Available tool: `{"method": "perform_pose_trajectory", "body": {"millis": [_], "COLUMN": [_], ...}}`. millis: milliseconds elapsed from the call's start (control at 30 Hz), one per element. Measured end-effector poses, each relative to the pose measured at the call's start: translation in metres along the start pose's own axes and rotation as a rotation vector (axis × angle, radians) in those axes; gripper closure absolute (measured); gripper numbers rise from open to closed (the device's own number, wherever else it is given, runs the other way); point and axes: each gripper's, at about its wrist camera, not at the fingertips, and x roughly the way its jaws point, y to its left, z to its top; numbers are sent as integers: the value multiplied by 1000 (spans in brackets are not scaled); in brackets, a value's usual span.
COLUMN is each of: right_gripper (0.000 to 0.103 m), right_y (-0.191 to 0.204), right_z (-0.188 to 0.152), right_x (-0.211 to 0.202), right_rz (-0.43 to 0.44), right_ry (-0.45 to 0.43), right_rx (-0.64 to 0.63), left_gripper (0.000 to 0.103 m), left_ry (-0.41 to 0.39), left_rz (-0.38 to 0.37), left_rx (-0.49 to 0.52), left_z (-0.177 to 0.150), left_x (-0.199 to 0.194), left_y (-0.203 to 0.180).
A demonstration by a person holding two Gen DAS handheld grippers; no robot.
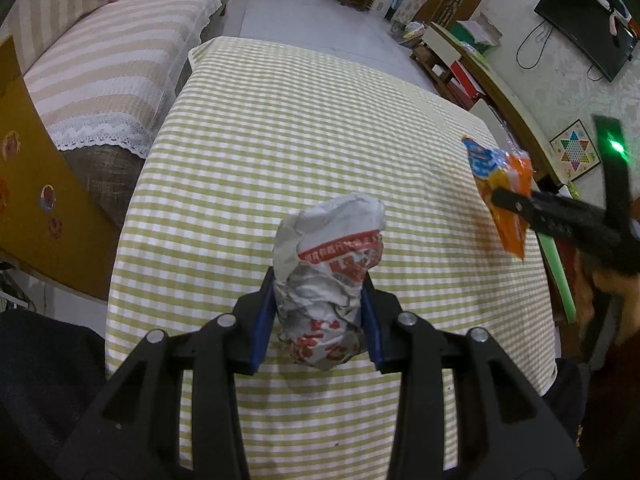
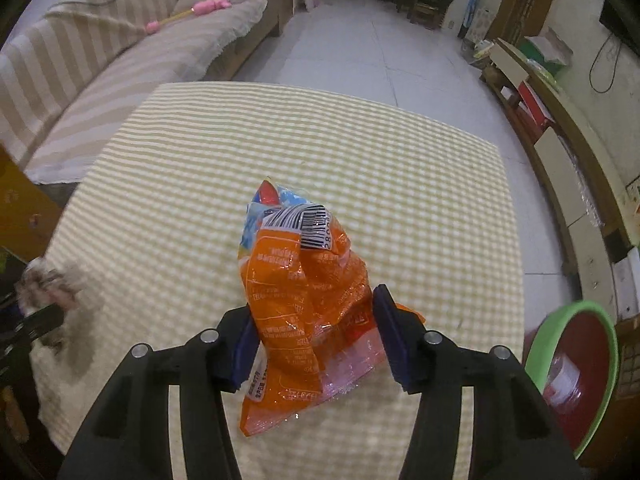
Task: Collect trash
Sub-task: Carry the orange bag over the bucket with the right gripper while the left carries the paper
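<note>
My left gripper [image 1: 320,320] pinches crumpled paper [image 1: 330,276], my right gripper [image 2: 316,336] a slippery orange wrapper [image 2: 304,300] that could slide free before reaching the bin [image 2: 600,344]

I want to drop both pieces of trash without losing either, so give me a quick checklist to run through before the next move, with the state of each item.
1. Left tongs shut on the crumpled paper wrapper: ok, both pads press its sides.
2. Right tongs shut on the orange snack bag: ok, though much of the bag hangs loose.
3. Both pieces lifted off the checked tablecloth: ok, judging by the left wrist view.
4. Bin located: ok, a green-rimmed red bin sits at the table's right edge.
5. Room in the bin: ok, one bottle-like item lies inside.
6. Other trash left on the table: cannot tell; the near edge is hidden.
</note>
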Motion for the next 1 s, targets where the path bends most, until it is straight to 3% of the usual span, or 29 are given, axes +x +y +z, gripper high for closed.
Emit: {"method": "perform_pose_trajectory", "body": {"millis": [300,433,1000], "right_gripper": [50,50,50], "right_y": [23,19,-11], "right_z": [-43,-60,-94], "right_x": [-53,-69,-106], "right_rz": [26,54,10], "right_ry": [-90,-112,-184], "right_rx": [110,207,332], "left_gripper": [66,66,66], "left_ry": [-18,-40,-87], "left_rz": [2,1,-18], "left_rx": [30,45,139], "left_z": [1,3,3], "left_x": [-9,-17,-42], "left_y": [-11,-18,-57]}}
